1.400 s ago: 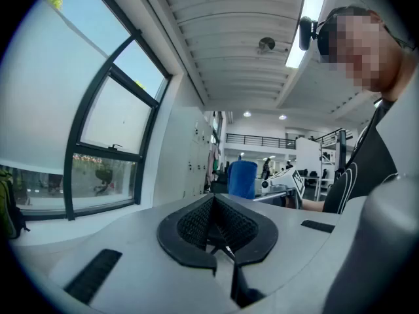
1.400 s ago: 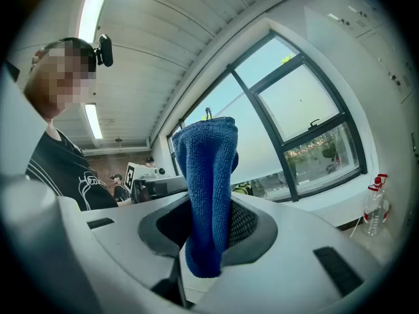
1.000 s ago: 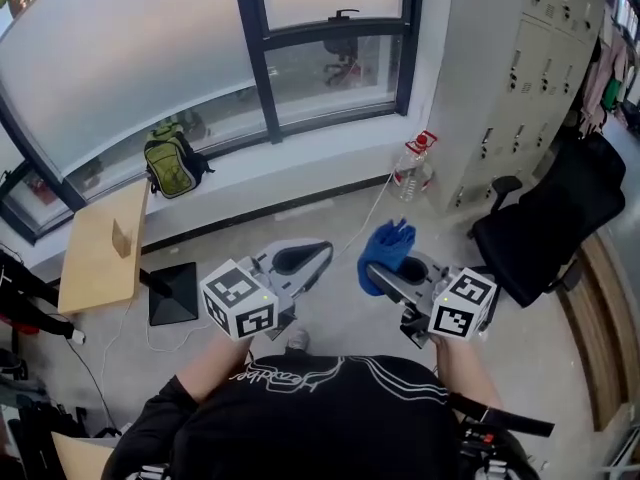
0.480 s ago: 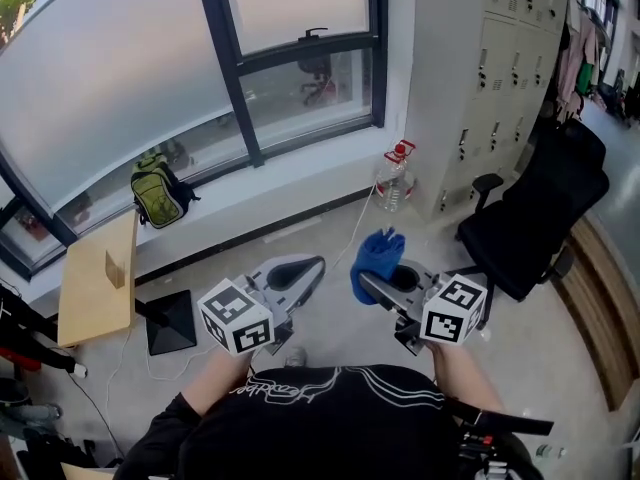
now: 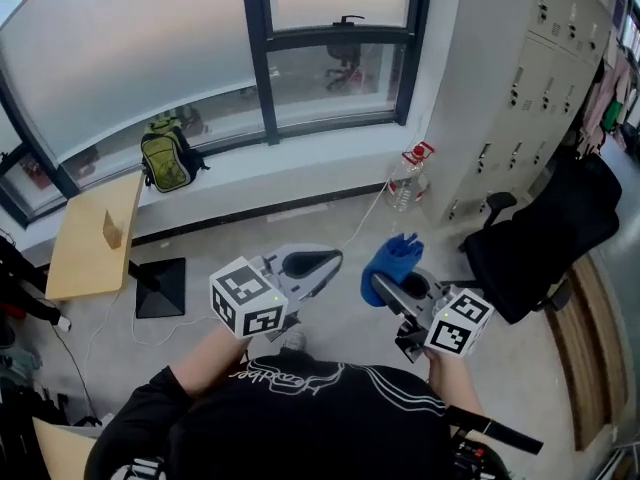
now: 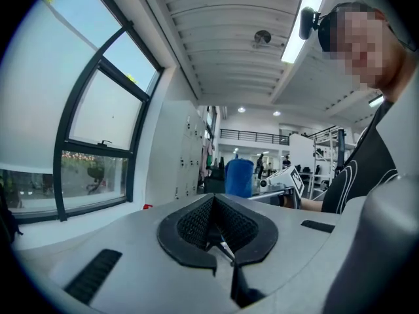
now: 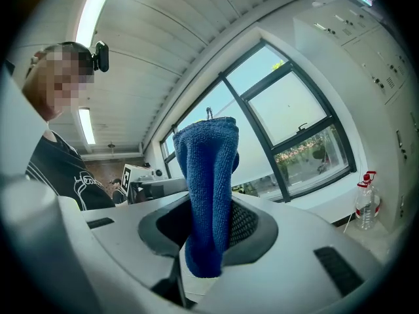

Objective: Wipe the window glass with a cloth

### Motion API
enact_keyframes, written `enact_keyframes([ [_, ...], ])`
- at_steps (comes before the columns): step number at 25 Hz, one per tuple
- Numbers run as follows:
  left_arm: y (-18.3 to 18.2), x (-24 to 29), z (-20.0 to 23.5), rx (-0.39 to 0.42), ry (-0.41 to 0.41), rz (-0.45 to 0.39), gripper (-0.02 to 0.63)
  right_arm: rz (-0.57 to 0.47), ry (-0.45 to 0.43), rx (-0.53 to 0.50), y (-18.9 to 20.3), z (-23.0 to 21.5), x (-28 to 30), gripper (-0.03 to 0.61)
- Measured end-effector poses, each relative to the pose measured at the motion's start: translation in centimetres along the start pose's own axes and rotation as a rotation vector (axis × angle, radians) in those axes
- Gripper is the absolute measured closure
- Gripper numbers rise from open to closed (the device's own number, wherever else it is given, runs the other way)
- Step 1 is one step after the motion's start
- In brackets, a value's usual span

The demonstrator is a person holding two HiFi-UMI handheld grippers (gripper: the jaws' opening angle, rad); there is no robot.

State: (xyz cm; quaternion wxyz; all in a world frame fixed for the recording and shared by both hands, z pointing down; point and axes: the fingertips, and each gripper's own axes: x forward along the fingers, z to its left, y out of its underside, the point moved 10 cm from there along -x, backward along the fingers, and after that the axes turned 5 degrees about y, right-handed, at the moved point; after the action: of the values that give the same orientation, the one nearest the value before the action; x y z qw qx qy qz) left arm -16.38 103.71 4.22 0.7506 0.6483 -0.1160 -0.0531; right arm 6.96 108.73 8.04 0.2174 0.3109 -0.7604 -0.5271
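The right tongs [image 5: 384, 280] pinched the blue terry cloth [image 7: 208, 188] upright. The left tongs [image 6: 215, 226] were closed on nothing. The dark-framed window glass [image 5: 335, 68] lay well ahead of both. The cloth probably needed carrying forward, then pressing flat before stroking.

1. Cloth [image 5: 392, 256]: blue, fuzzy weave, bunched lengthwise, standing upright, lower part pinched in right tool [image 5: 384, 286], near, centre-right.
2. Window glass [image 5: 335, 70]: far side, dark frames; upper panes milky, lower panes clear.
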Motion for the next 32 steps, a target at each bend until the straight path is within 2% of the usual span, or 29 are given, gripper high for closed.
enact_keyframes([
  [4, 1.0, -0.8, 2.8, -0.036, -0.033, 0.011, 0.609, 0.029, -0.01, 0.036, 0.9, -1.9, 2.8, 0.485],
  [8, 3.1, -0.1, 8.1, -0.098, -0.037, 0.03, 0.609, 0.065, -0.006, 0.077, 2.2, -5.0, 6.5, 0.485],
  [11, 4.4, 1.8, 13.4, -0.15, -0.013, 0.023, 0.609, 0.096, 0.034, 0.103, 2.5, -8.7, 9.2, 0.485],
  [15, 5.8, 5.4, 22.3, -0.203, -0.006, 0.014, 0.609, 0.12, 0.097, 0.142, 1.9, -16.2, 13.7, 0.485],
  [21, 5.4, 9.3, 38.0, -0.204, -0.055, 0.013, 0.609, 0.155, 0.113, 0.14, -0.8, -27.1, 24.5, 0.485],
  [24, 4.2, 11.0, 44.5, -0.203, -0.077, 0.002, 0.609, 0.152, 0.139, 0.12, -3.0, -31.6, 28.3, 0.485],
  [27, 3.1, 13.3, 48.4, -0.191, -0.069, 0.008, 0.609, 0.113, 0.162, 0.113, -5.0, -35.6, 30.0, 0.485],
  [32, 3.3, 18.8, 51.9, -0.185, -0.027, 0.054, 0.609, 0.084, 0.178, 0.136, -5.9, -42.3, 31.1, 0.485],
])
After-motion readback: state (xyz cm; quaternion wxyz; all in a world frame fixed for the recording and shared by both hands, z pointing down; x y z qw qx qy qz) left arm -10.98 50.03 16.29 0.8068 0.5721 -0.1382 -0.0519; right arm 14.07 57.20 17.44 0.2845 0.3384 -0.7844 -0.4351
